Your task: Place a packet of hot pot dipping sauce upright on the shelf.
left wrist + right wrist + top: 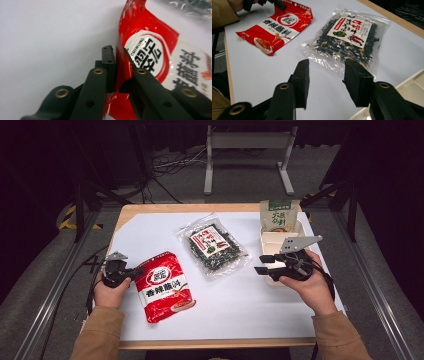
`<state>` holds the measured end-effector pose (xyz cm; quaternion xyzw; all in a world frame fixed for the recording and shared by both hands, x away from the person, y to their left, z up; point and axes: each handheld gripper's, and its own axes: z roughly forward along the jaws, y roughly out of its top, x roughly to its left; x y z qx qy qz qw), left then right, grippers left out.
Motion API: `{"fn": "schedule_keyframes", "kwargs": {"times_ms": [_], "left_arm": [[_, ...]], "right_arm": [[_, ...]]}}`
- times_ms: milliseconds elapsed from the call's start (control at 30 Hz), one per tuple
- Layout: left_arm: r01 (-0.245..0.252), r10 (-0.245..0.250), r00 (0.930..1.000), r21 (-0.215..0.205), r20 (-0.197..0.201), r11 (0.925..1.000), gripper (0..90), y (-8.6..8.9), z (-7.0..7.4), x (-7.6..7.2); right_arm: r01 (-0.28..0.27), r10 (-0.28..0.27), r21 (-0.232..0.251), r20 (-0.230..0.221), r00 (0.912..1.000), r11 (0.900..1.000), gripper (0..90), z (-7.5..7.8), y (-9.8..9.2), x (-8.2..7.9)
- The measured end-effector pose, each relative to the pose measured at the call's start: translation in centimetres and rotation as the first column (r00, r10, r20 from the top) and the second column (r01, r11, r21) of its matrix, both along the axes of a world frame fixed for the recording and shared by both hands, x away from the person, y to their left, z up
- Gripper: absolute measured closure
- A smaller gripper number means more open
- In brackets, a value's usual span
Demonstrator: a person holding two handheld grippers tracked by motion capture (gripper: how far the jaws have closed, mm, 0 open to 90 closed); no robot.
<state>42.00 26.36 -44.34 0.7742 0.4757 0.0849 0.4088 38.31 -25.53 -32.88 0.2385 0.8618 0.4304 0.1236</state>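
Note:
A red sauce packet with white Chinese lettering lies on the white sheet at the front left. My left gripper is shut on its upper left edge; in the left gripper view the red packet edge is pinched between the jaws of the left gripper. A clear bag of dark dried seaweed lies in the middle. My right gripper hovers open to the seaweed bag's right; in the right gripper view the right gripper stands open just short of the seaweed bag, with the red packet beyond.
A white compartment tray sits at the table's right edge, under my right hand, with a green-and-beige pouch standing at its far end. The wooden table edge frames the white sheet. A metal stand and cables are on the floor beyond.

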Motion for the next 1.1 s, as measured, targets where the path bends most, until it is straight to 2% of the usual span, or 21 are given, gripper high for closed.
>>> {"fn": "schedule_keyframes", "kwargs": {"times_ms": [100,333,433,467,633,800,833,900,1100], "left_arm": [[0.012,-0.012,0.9999,-0.017,-0.004,0.9998,89.6,0.2,0.4,-0.1],[0.066,-0.064,0.9971,-0.035,0.041,0.9972,89.8,0.1,2.7,-1.0],[0.078,-0.076,0.9955,-0.04,0.057,0.9961,89.8,0.1,3.5,-1.3],[0.092,-0.088,0.9939,-0.052,0.067,0.9944,89.8,0.2,4.3,-1.6],[0.116,-0.11,0.9907,-0.085,0.081,0.9895,89.8,0.2,5.4,-2.2],[0.167,-0.157,0.9827,-0.106,0.099,0.9803,89.8,0.0,6.9,-2.8],[0.177,-0.167,0.9801,-0.095,0.108,0.9796,89.8,0.0,7.3,-2.9],[0.193,-0.181,0.9772,-0.105,0.111,0.9755,89.8,-0.2,8.0,-3.4],[0.232,-0.216,0.9643,-0.097,0.153,0.9678,89.8,-1.0,9.8,-4.5]], "right_arm": [[-0.011,0.011,-0.018,0.006,0.9999,1.0,57.9,0.0,0.1,0.0],[-0.032,0.033,-0.05,0.022,0.9992,0.998,61.1,0.0,0.4,-0.2],[-0.035,0.036,-0.052,0.02,0.9991,0.998,61.2,0.1,0.5,-0.3],[-0.038,0.039,-0.052,0.021,0.999,0.998,60.2,0.2,0.5,-0.3],[-0.029,0.03,-0.038,0.032,0.999,0.999,59.3,0.5,0.3,-0.5],[-0.028,0.029,-0.035,0.04,0.9988,0.999,60.4,0.9,0.3,-0.7],[-0.03,0.031,-0.034,0.041,0.9987,0.999,60.9,1.0,0.3,-0.8],[-0.028,0.029,-0.03,0.044,0.9986,0.999,62.7,1.2,0.1,-0.9],[-0.037,0.037,-0.018,0.05,0.998,0.999,65.5,1.5,-0.3,-1.1]]}}
